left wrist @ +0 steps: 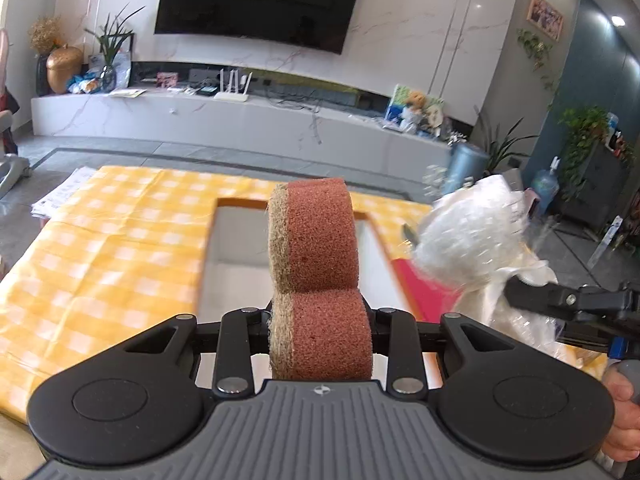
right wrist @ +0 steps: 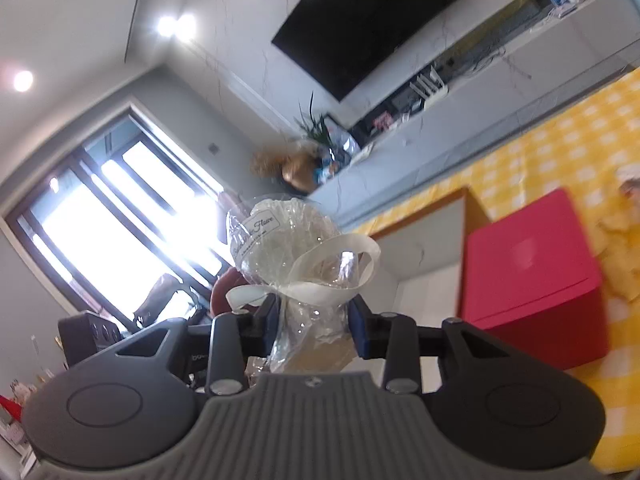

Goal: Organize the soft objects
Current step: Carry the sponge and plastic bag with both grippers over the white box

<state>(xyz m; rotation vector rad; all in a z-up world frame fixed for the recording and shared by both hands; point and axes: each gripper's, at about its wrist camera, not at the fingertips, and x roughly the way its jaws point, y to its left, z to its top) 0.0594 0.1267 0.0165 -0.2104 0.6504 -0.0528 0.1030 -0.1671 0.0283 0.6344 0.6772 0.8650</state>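
Above the checked tabletop (left wrist: 100,248), both jaws are clamped: left gripper (left wrist: 320,312) on a sponge (left wrist: 316,236), right gripper (right wrist: 312,320) on a wrapped bundle (right wrist: 288,240). Carrying step, I judge; next, lowering each into the open box (left wrist: 236,248).

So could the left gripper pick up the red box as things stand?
Probably not: the left gripper is already shut on the sponge, so its fingers are occupied. The red box itself sits uncovered on the tablecloth.

R gripper (right wrist: 312,316) jaws clamp wrapped flower (right wrist: 280,240), red box (right wrist: 528,264) nearby.
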